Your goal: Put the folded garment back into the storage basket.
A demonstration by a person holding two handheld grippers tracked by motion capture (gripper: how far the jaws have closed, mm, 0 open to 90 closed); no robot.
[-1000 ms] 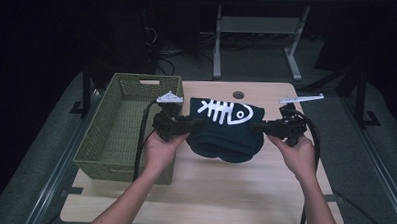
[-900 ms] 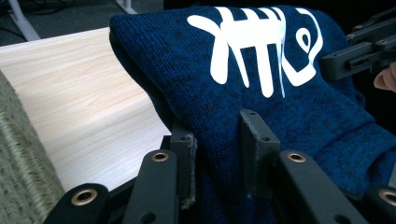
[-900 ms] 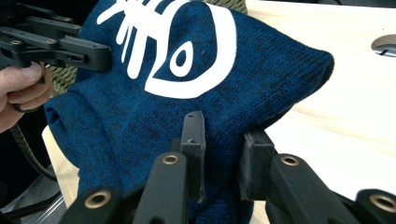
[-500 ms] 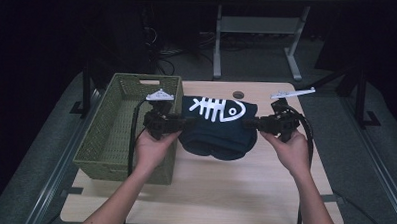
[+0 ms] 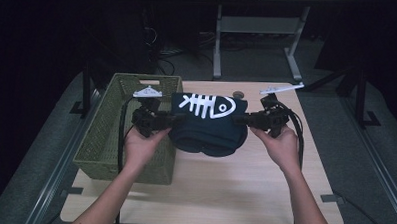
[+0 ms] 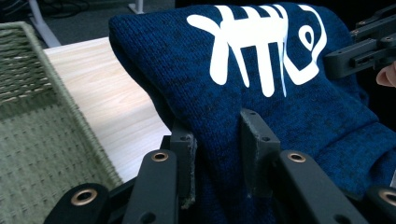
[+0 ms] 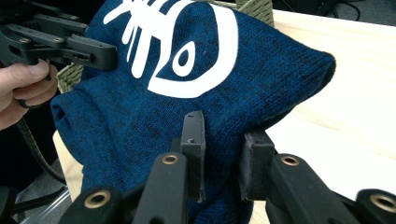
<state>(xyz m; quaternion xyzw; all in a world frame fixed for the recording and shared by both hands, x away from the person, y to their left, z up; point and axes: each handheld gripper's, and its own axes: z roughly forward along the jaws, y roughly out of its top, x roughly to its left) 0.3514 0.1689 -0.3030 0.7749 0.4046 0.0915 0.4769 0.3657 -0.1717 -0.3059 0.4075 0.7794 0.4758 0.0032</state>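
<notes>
Pinching the folded navy sweater (image 5: 208, 125) in both my left gripper (image 5: 162, 121) and right gripper (image 5: 247, 118), I judge its sagging folds could catch the green basket's (image 5: 105, 134) rim at nine o'clock.

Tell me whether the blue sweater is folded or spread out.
Folded: the dark blue knitted sweater with a white fishbone print hangs as a compact bundle, layered rolls visible along its lower edge.

Over the wooden table (image 5: 218, 193), the left gripper (image 5: 162, 121) and the right gripper (image 5: 246, 119) each clamp one end of a folded dark blue sweater (image 5: 208, 132) with a white fish-skeleton print, just beside the green woven basket (image 5: 105, 134) at the table's left edge.
</notes>
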